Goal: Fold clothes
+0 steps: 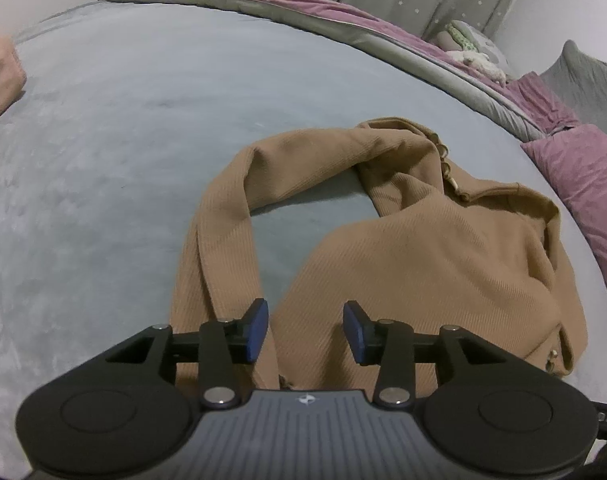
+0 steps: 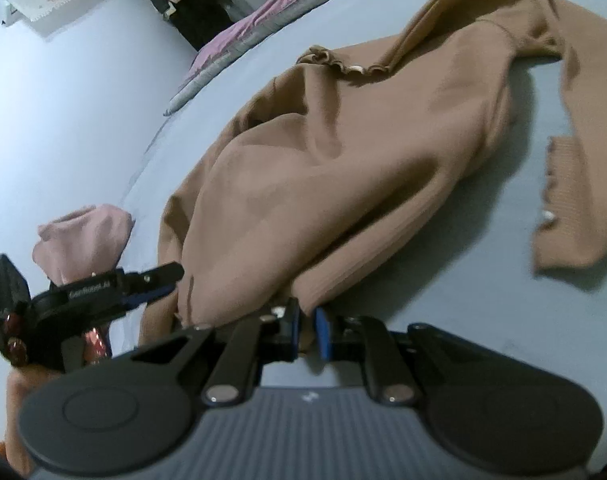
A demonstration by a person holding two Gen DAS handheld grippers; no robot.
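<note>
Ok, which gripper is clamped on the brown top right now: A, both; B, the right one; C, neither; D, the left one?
B: the right gripper has its blue pads pinched on the hem of the brown top, while the left gripper hangs open above the cloth.

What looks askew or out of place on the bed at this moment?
The tan ribbed sweater lies crumpled rather than flat on the grey-blue bedspread. One sleeve loops out beside the body, the ruffled neckline is bunched, and the body is humped up. Nothing looks torn or spilled.
</note>
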